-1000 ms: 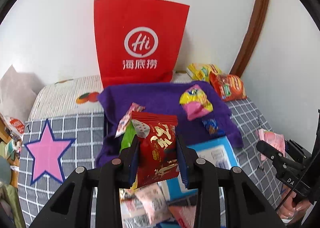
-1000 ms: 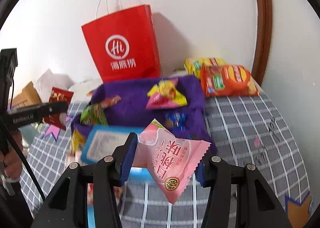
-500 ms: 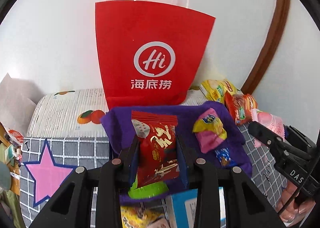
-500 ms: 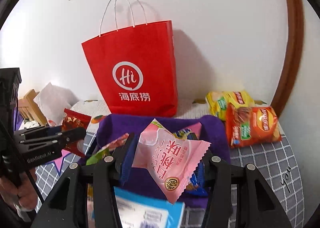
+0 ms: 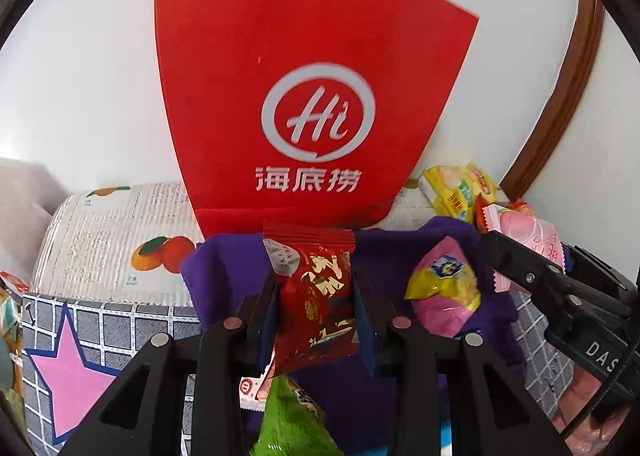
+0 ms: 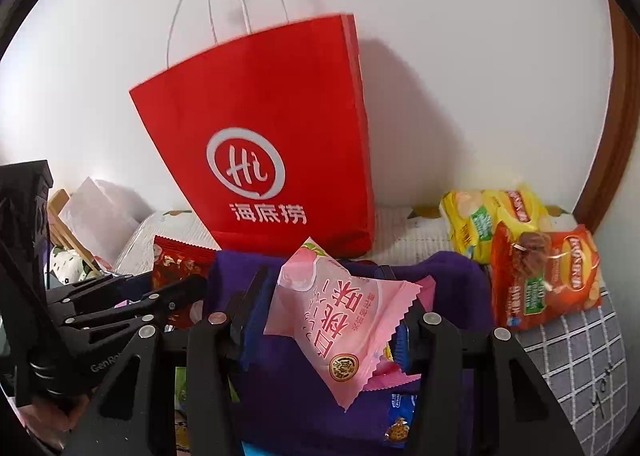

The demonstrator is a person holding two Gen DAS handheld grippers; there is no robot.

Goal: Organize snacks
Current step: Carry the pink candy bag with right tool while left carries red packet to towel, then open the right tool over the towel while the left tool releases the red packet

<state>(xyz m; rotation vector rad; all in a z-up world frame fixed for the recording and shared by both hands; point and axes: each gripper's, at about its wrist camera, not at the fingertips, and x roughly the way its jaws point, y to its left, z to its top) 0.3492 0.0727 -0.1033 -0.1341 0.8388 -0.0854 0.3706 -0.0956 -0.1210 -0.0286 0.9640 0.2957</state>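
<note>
My left gripper (image 5: 316,288) is shut on a red snack packet (image 5: 318,296), held up in front of the red paper bag (image 5: 308,95). My right gripper (image 6: 332,312) is shut on a pink peach-print packet (image 6: 340,320), also held up near the bag (image 6: 264,151). Each gripper shows in the other's view: the right one with its pink packet (image 5: 528,232) at the right, the left one with its red packet (image 6: 180,264) at the left. A pink-and-yellow packet (image 5: 444,292) lies on the purple cloth (image 5: 224,272).
Yellow and orange chip bags (image 6: 540,268) lie at the right by the wall. A green packet (image 5: 292,420) lies low under my left gripper. A small blue packet (image 6: 400,416) lies on the cloth. The checked sheet with a pink star (image 5: 68,376) is at the left.
Both grippers have moved up and forward toward the red bag with their packets held. The bag now fills more of both views.
</note>
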